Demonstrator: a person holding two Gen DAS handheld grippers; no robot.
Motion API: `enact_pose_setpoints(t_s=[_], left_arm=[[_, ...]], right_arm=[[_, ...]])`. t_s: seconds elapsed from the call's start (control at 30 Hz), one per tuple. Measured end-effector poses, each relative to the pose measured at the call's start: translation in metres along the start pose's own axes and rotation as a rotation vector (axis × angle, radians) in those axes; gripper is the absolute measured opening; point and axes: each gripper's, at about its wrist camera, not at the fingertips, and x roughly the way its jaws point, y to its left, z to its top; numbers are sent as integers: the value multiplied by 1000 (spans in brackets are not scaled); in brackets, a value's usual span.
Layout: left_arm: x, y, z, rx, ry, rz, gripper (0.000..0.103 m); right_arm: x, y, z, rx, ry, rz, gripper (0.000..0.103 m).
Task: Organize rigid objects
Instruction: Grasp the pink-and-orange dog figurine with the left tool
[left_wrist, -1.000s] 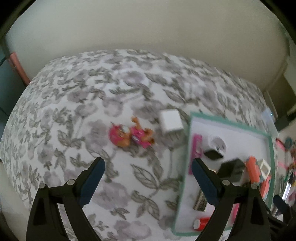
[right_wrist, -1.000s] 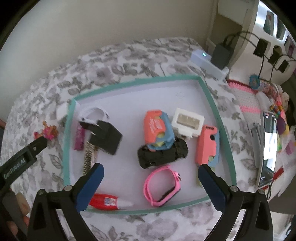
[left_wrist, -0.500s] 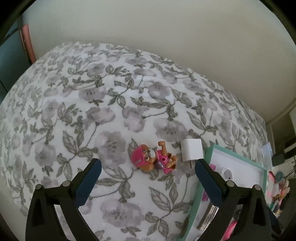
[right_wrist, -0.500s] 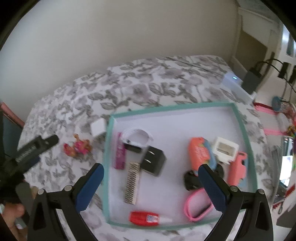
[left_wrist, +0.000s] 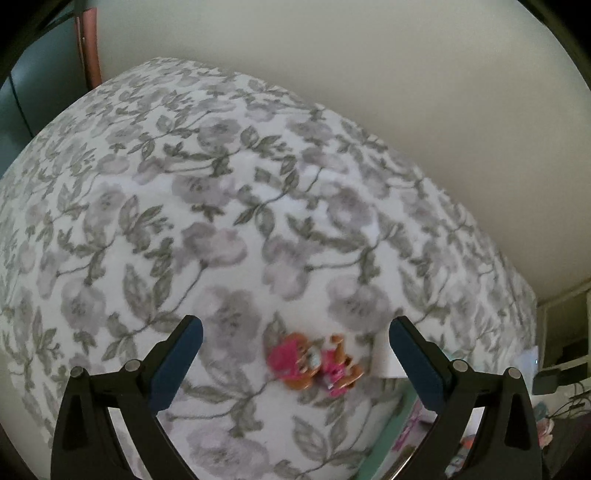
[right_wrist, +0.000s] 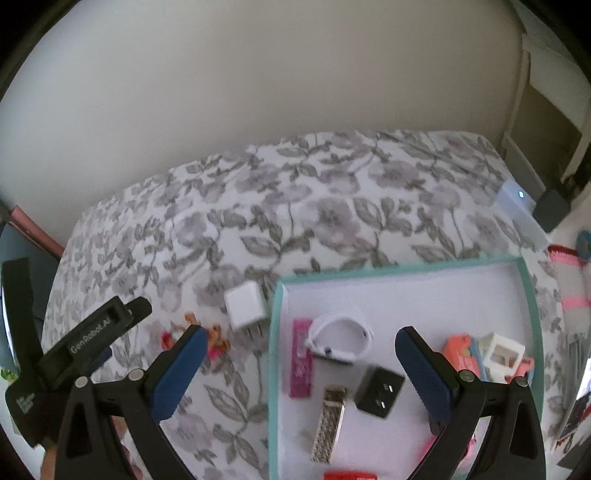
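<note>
A small pink and orange toy dog (left_wrist: 314, 363) lies on the flowered bedspread (left_wrist: 221, 221). My left gripper (left_wrist: 295, 343) hangs open over it, with the toy framed between the fingers and untouched. A white wall charger (right_wrist: 245, 306) lies just right of the toy, beside the teal-rimmed white tray (right_wrist: 275, 369). My right gripper (right_wrist: 299, 354) is open and holds nothing, hovering above the tray's left rim. In the right wrist view the left gripper (right_wrist: 125, 328) sits at the far left, and the toy dog (right_wrist: 216, 339) is partly hidden behind my right gripper's left finger.
The tray holds a white watch (right_wrist: 340, 332), a pink strip (right_wrist: 301, 358), a black charger (right_wrist: 378, 387), a metal band (right_wrist: 328, 417), a red tube (right_wrist: 351, 474), a white box (right_wrist: 502, 350) and orange pieces (right_wrist: 460, 350). A wall backs the bed; clutter and cables lie to the right.
Both views have swung left. The toy has slid down between the left fingers and the tray has nearly left that view. The right gripper moved from the tray's middle to its left rim.
</note>
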Motion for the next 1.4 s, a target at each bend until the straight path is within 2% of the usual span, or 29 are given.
enact_pose_setpoints(t_s=[0.1,0.17,0.33,0.53,0.67,0.97,1.2,1.27,1.33,1.4], left_arm=[[6,0,5,17,5,12,101],[12,4,8,0,25,-10,101],[22,1,7,47,54,-9,101],[35,-3,3,88,105,-11,101],[42,-3,-2,95,138,-10,101],[62,-20,-21,161,233,-16,100],[76,-36,-29,239,257,-8,100],[81,-40,-32,252,266,-12,99],[83,-42,-33,261,265,-12,90],[86,-47,-34,280,260,0,86]], right_arm=[[0,3,13,7,-24,-5,103],[2,4,19,12,-39,-4,103],[19,8,25,34,-29,21,103],[46,16,20,22,2,32,102],[63,17,12,-1,41,21,98],[58,4,12,23,39,4,98],[65,0,10,32,63,-5,98],[65,1,10,27,64,-5,98],[65,2,10,24,64,-7,98],[66,3,9,23,65,-7,98]])
